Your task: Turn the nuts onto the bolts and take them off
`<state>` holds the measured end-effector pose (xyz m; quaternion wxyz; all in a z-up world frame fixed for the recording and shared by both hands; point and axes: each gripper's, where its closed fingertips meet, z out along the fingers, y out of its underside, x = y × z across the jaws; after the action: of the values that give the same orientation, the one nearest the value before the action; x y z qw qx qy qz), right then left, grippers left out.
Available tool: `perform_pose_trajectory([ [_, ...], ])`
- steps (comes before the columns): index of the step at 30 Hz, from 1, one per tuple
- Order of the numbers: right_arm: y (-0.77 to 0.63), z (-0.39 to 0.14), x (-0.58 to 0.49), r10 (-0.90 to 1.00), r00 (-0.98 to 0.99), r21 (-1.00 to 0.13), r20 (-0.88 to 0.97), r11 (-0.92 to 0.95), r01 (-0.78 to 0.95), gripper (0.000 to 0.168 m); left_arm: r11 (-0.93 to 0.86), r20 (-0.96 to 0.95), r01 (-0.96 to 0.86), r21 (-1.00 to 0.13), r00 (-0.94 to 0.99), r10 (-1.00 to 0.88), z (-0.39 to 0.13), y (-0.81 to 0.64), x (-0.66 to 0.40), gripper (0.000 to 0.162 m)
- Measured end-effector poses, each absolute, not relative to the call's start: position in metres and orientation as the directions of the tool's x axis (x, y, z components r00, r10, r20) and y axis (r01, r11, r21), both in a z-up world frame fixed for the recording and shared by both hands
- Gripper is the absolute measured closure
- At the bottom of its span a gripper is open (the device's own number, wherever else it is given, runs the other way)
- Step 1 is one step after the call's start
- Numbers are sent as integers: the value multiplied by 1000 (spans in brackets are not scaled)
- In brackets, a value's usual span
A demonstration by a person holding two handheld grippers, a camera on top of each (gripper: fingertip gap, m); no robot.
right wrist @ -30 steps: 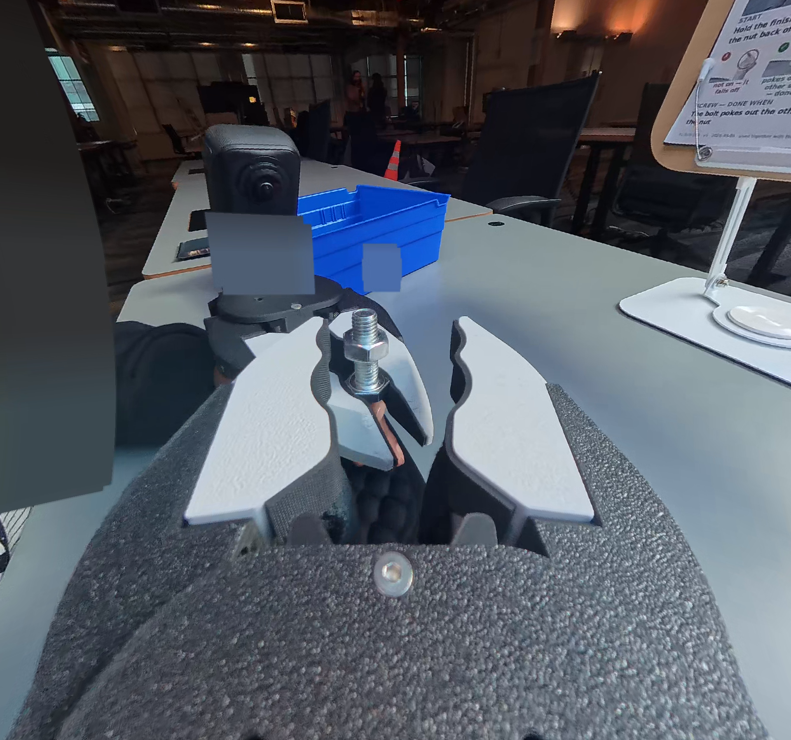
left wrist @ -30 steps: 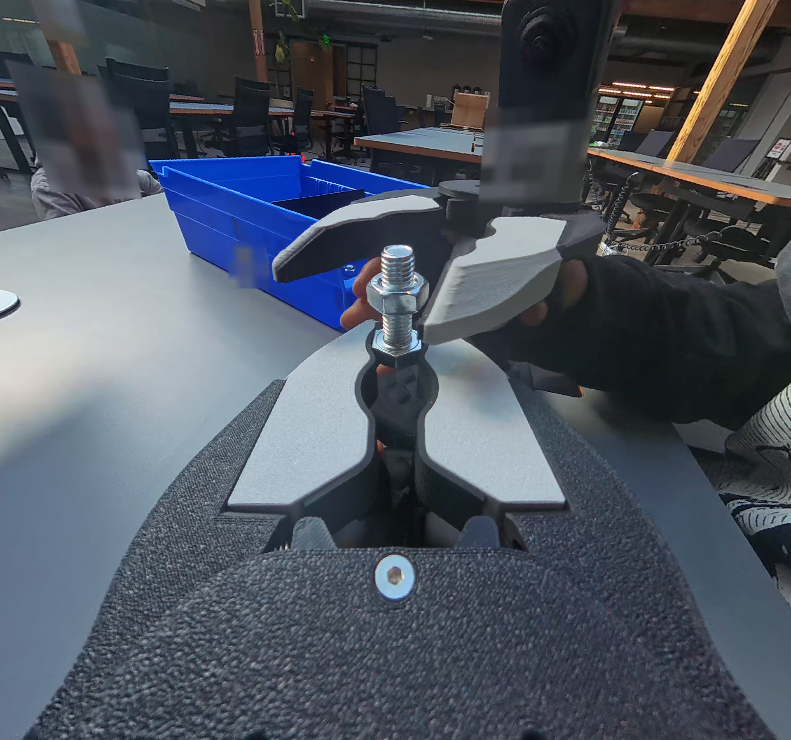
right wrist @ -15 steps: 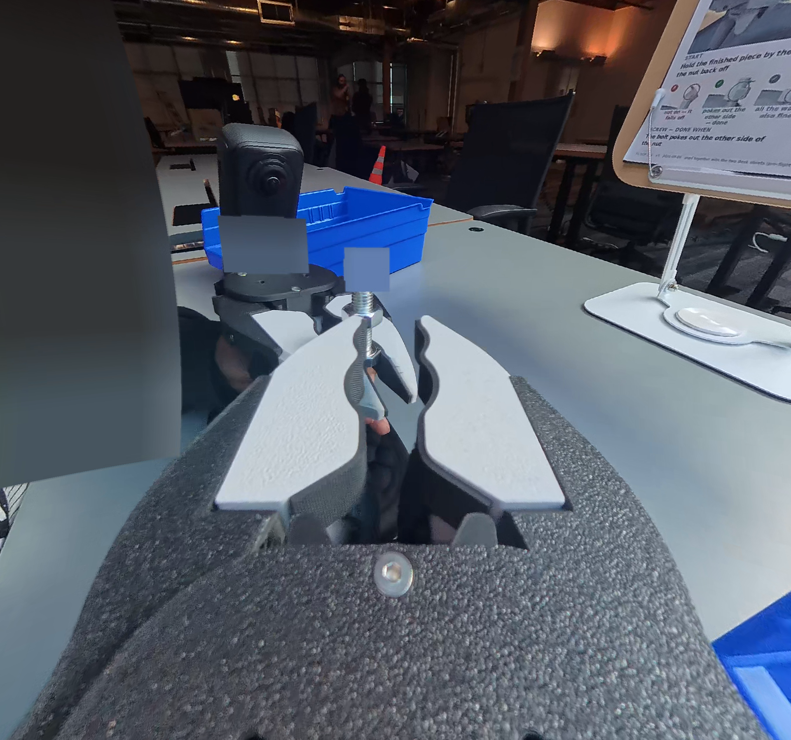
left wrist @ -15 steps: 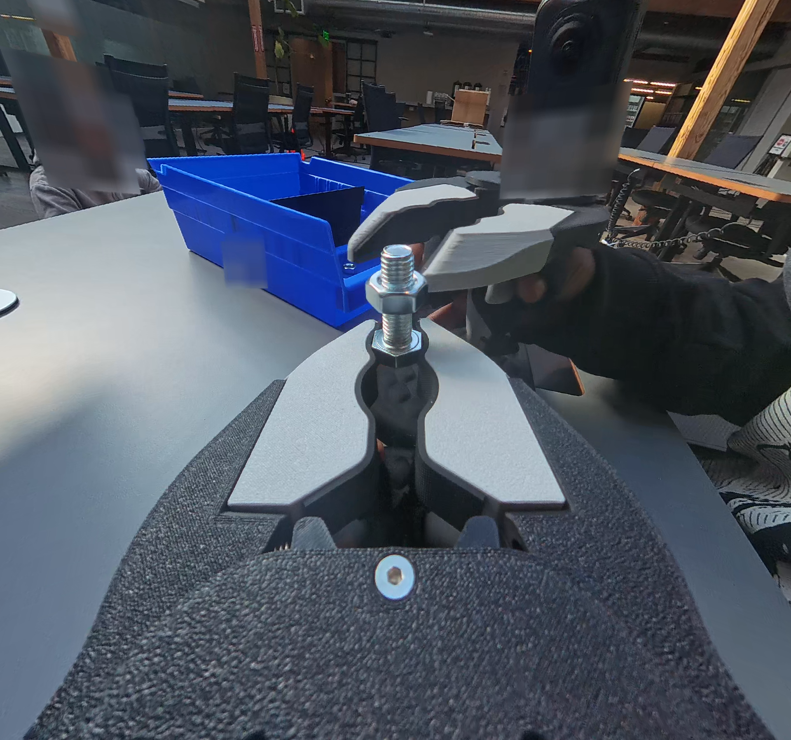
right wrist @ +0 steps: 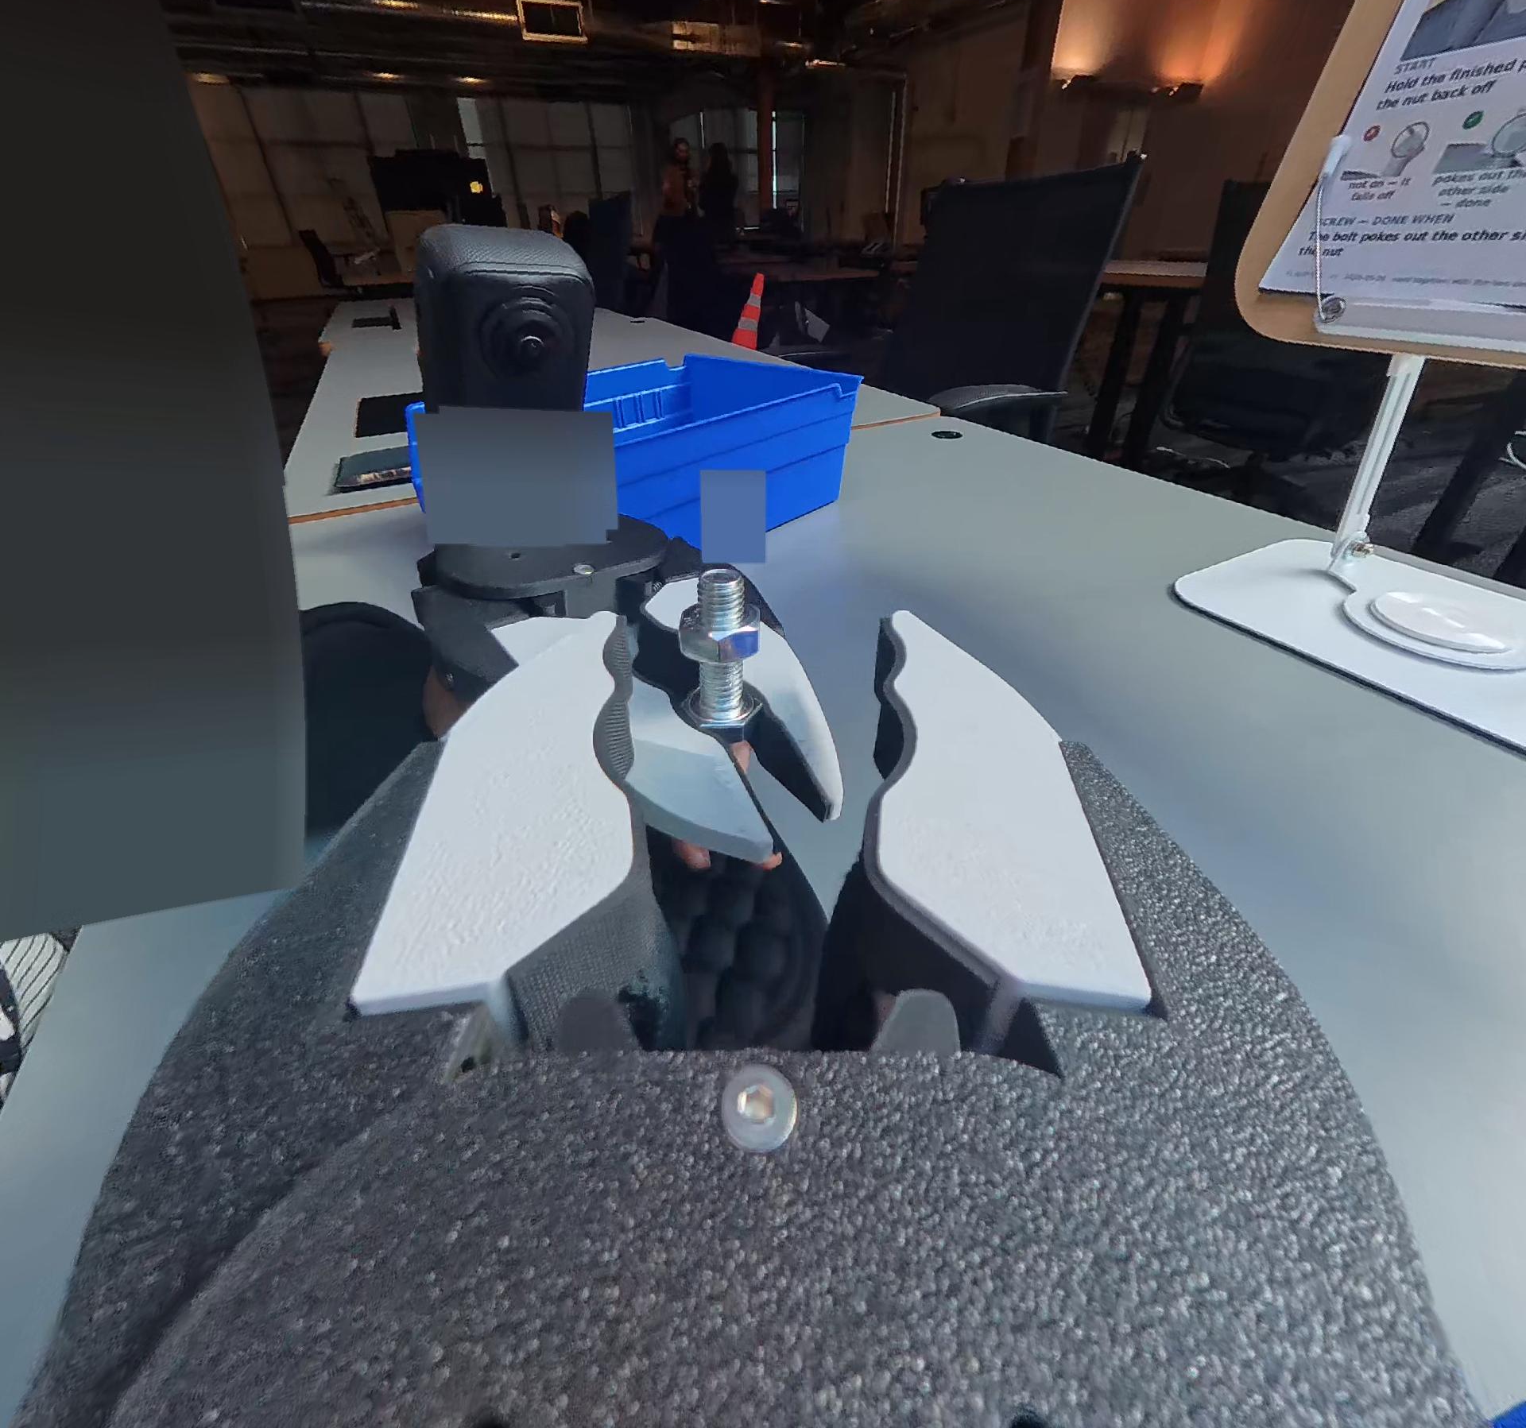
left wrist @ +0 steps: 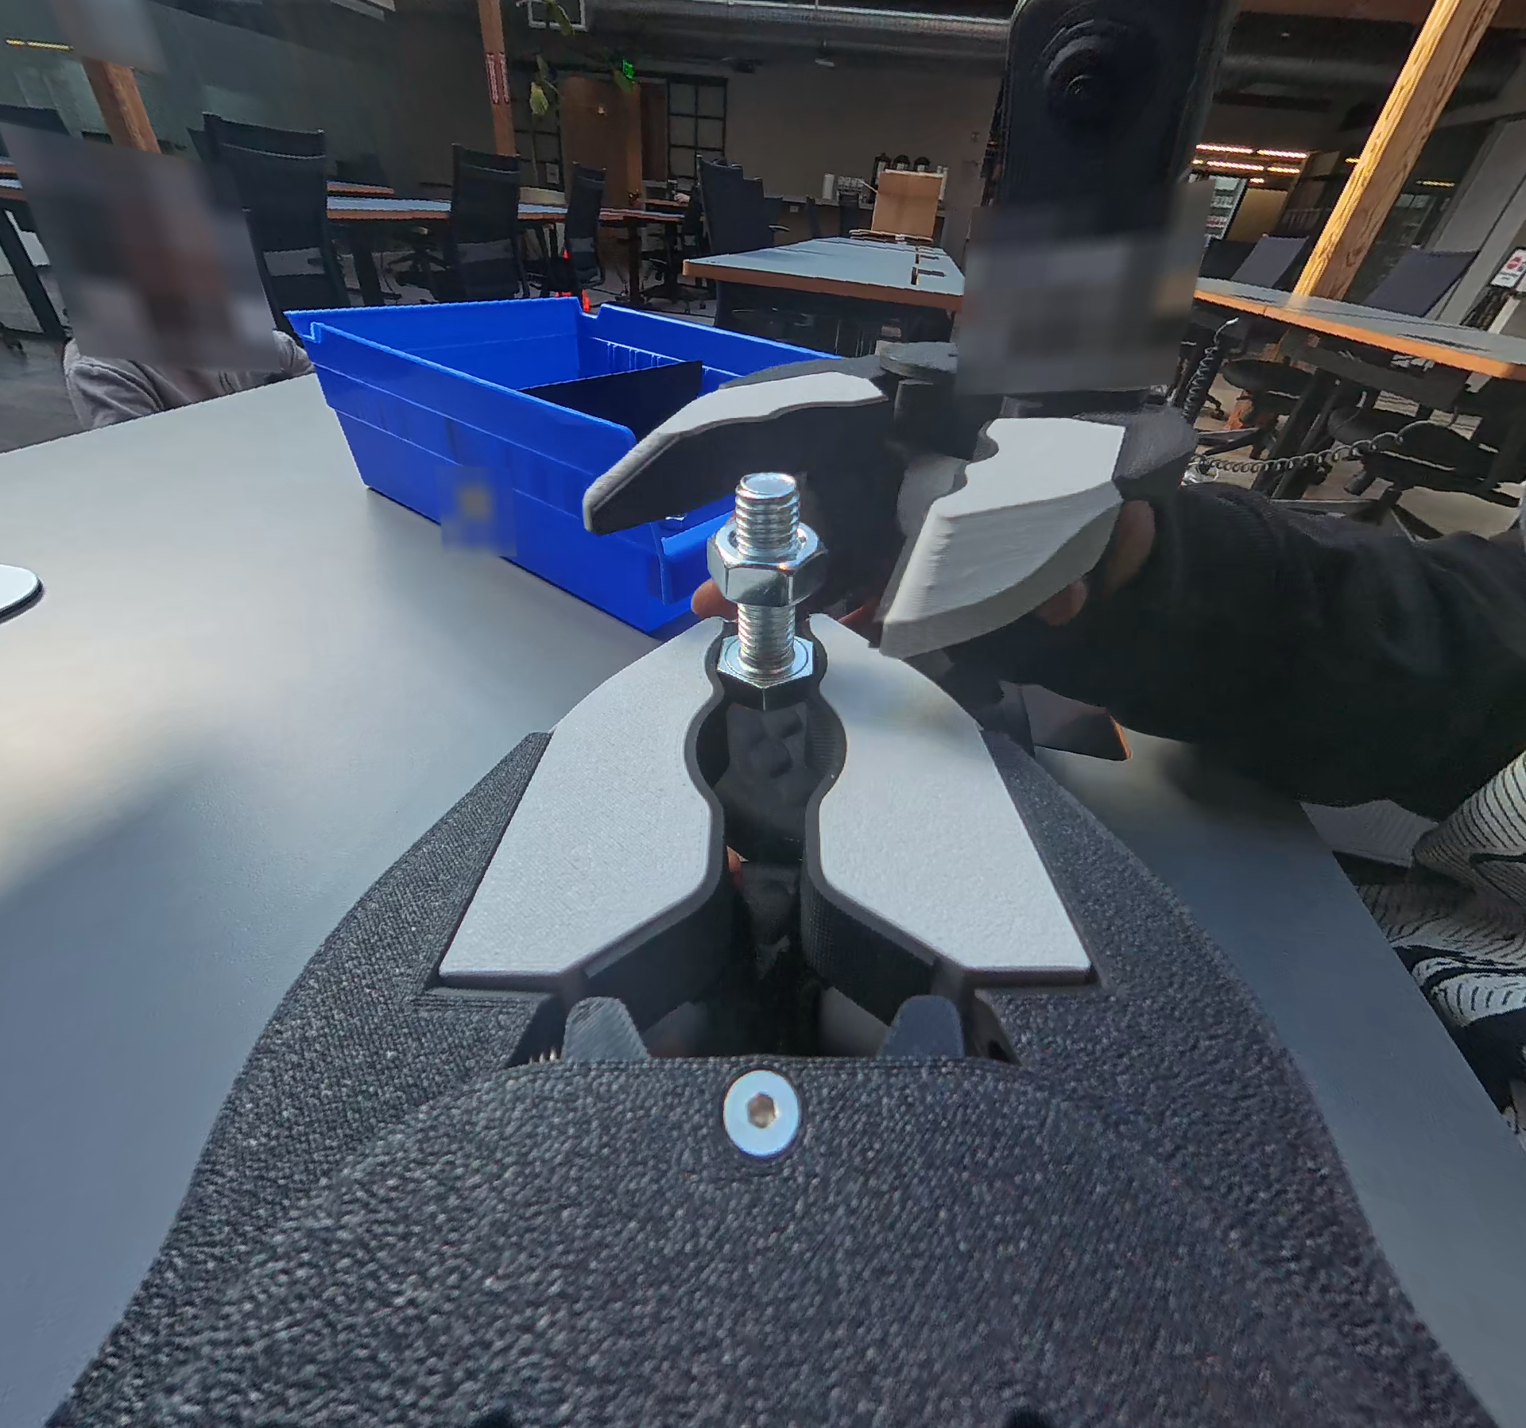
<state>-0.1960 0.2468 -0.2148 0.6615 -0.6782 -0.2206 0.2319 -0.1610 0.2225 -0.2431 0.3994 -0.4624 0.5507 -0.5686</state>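
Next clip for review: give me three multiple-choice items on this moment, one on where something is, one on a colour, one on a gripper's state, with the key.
1. Where is the nut on the bolt?
A. Partway along the thread, with thread showing above and below
B. Flush against the head
C. Off the bolt, on the table

2. What colour is the bin behind the bolt?
A. Red
B. Blue
C. Green

3. How is the right gripper?
A. Shut on the nut
B. Shut on the bolt head
C. Open, its fingers on either side of the bolt without touching

Key: 1 A, thread shows above and below the nut. 2 B, its walls are plain blue. 3 C, both wrist views show gaps beside the nut, while the left gripper clamps the bolt head.
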Motion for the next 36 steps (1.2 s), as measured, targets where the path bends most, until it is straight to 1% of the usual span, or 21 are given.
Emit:
perform_pose_trajectory([
  [6,263,-217,-199,575,818,-999,-21,-35,0,115,-75,86,-54,-996,-251,-964,-243,223,-161,149],
  [14,246,-213,-185,566,825,-1000,-9,-14,-1,121,-78,90,-54,-995,-252,-964,-243,223,-161,148],
  [16,241,-212,-182,569,822,-1000,4,-2,6,129,-81,92,-55,-995,-251,-964,-243,223,-161,149],
  [17,239,-212,-182,572,820,-1000,12,6,11,137,-83,94,-55,-995,-251,-964,-243,224,-161,149],
  [19,237,-210,-178,561,828,-1000,27,25,15,160,-85,95,-52,-995,-254,-963,-242,223,-161,149],
  [20,237,-209,-175,554,832,-999,30,36,12,164,-82,93,-52,-995,-252,-963,-243,223,-161,149],
  [22,238,-209,-171,546,837,-999,24,34,6,164,-78,89,-55,-995,-253,-963,-243,223,-161,149],
  [24,237,-210,-171,550,835,-1000,24,24,13,163,-79,90,-56,-995,-253,-963,-243,223,-161,149],
  [25,237,-210,-173,558,829,-1000,22,24,10,158,-80,91,-55,-995,-253,-963,-243,223,-161,149],
  [29,233,-212,-192,649,761,-1000,-8,4,-13,120,-86,98,-55,-995,-252,-963,-243,223,-161,149],
  [30,234,-214,-196,663,749,-1000,-20,-10,-17,114,-86,97,-55,-995,-252,-963,-243,223,-161,149],
  [32,240,-216,-200,656,755,-1000,-29,-23,-18,110,-81,92,-55,-995,-252,-963,-243,223,-161,149],
  [36,257,-214,-203,607,795,-1000,-5,-7,-1,112,-78,89,-57,-995,-251,-964,-243,223,-161,149],
])
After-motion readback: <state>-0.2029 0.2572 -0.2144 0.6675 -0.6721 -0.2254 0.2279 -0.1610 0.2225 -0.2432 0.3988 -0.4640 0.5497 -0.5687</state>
